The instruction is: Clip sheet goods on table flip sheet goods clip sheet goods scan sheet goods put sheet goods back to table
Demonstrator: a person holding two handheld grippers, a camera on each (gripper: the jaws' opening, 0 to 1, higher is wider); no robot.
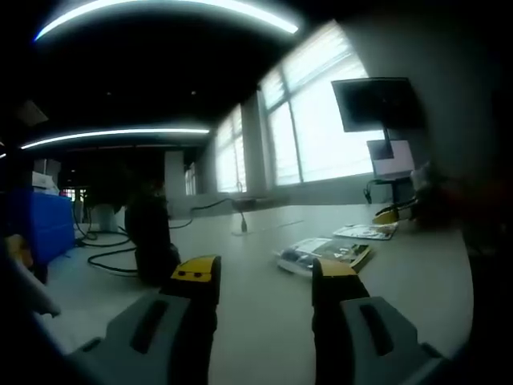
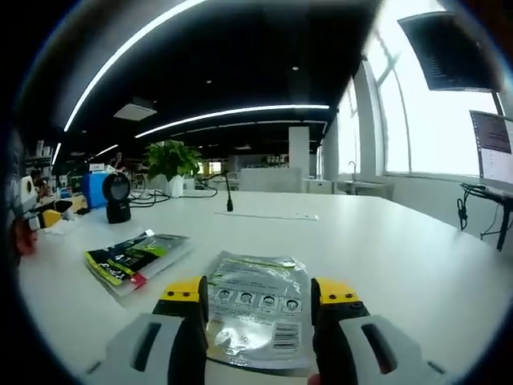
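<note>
A silver sheet packet (image 2: 255, 313) with a row of small pictures and a barcode lies flat on the white table (image 2: 385, 241). My right gripper (image 2: 260, 292) is open, its yellow-tipped jaws standing on either side of the packet's near part. A green and black packet (image 2: 136, 258) lies to its left. My left gripper (image 1: 264, 271) is open over the table with nothing between its jaws. Ahead of it lie the green packet (image 1: 324, 253) and, further off, the silver one (image 1: 365, 233). Beyond that, a blurred yellow and dark shape (image 1: 405, 210) shows.
A black round-headed device (image 2: 118, 197) stands on the table by a blue box (image 2: 95, 188); the same device (image 1: 152, 239) has cables trailing from it. A desk microphone (image 2: 228, 196), a potted plant (image 2: 171, 163) and monitors (image 1: 375, 103) stand further off.
</note>
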